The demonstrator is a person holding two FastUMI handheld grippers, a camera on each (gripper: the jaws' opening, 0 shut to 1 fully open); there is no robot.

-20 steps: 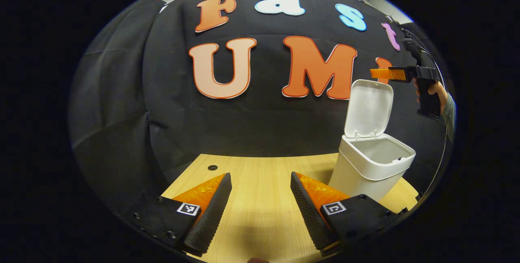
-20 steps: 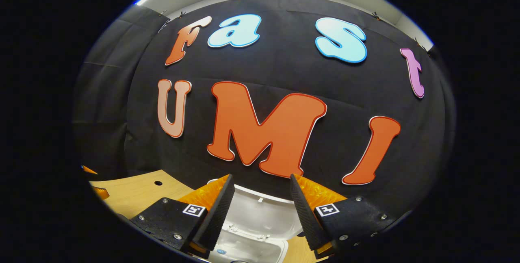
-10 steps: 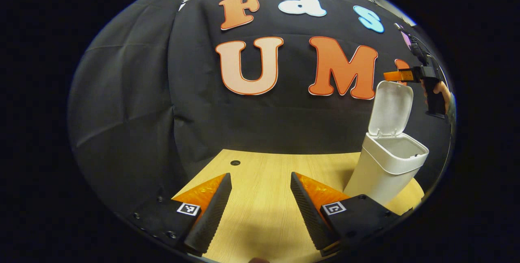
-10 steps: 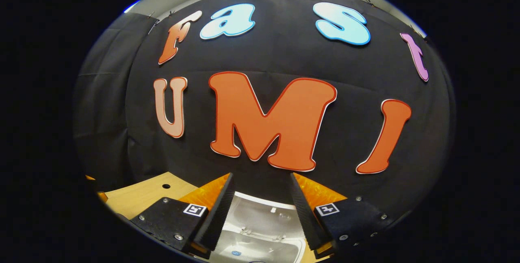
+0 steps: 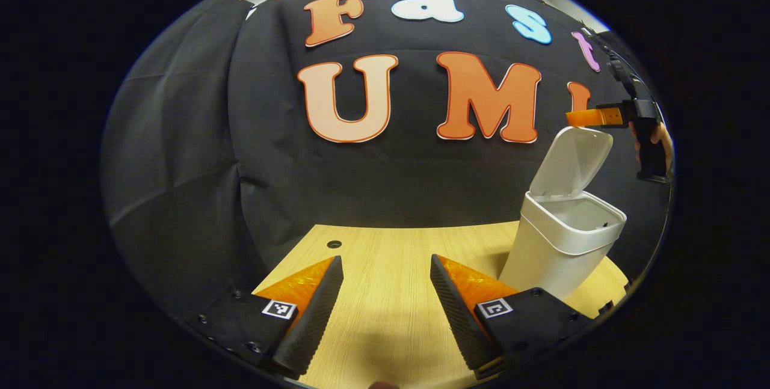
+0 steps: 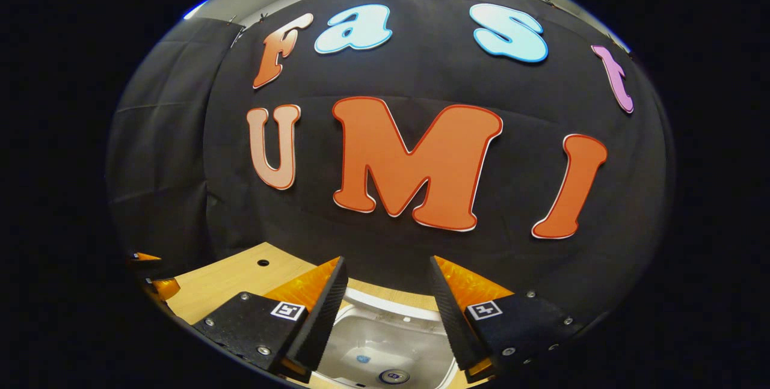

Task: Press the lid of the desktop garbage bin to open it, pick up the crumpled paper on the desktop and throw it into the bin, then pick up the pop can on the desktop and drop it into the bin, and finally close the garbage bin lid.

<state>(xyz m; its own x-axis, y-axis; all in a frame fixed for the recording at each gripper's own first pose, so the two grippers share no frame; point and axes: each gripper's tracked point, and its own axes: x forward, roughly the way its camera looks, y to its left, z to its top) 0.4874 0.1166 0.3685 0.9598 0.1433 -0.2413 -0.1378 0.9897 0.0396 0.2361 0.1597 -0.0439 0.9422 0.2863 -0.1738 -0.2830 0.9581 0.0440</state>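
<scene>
Wooden surface (image 5: 385, 269) before black cloth wall. White bin (image 5: 562, 245) at surface's right side, lid (image 5: 571, 160) tilted partway over mouth. Can top (image 6: 391, 375) visible inside bin. Right tongs (image 5: 577, 117) touching lid's top edge, spread wide, empty. Left tongs (image 5: 385, 311) wide apart, empty, low over surface. Judged step: closing lid; next calls for downward push until shut.

Tabletop (image 5: 391, 257): pale wood grain, matt. Bin (image 5: 559, 251): smooth white plastic, faint sheen; lid (image 5: 571, 160) same. Can top (image 6: 392, 375) inside bin: shiny metal. Wall (image 5: 180, 154): black cloth, matt, creased. Claw fingers (image 5: 313, 311): ribbed, rough.
</scene>
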